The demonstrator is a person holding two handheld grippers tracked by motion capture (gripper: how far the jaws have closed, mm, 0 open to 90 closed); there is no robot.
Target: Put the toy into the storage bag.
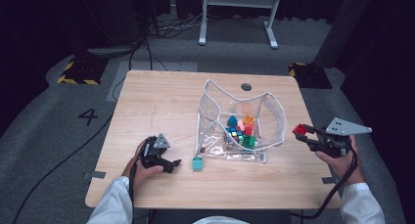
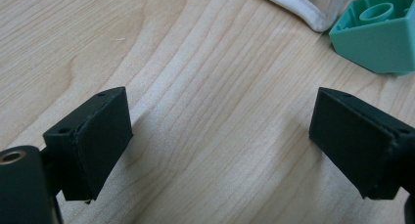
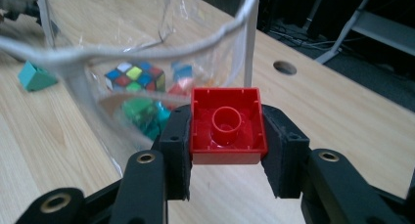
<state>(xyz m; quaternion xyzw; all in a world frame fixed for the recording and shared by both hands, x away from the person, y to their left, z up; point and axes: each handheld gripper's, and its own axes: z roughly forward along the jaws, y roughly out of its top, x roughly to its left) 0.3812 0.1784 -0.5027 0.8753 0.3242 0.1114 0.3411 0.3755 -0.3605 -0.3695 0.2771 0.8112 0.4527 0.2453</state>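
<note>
A clear plastic bag (image 1: 266, 111) with a white rim stands open on the wooden table (image 1: 161, 97), holding several coloured bricks and a colour cube (image 3: 135, 76). My right gripper (image 1: 304, 133) is raised to the right of the bag, shut on a red brick (image 3: 227, 125) whose hollow underside faces the camera. A teal brick (image 1: 197, 163) lies on the table just in front of the bag's near left corner. My left gripper (image 1: 175, 162) rests low on the table just left of that teal brick (image 2: 379, 35), open, with bare wood between its jaws.
A round hole (image 1: 246, 87) is cut in the table behind the bag. A white frame on legs (image 1: 237, 9) and cables lie on the floor beyond the table. A number four is marked on the floor at the left.
</note>
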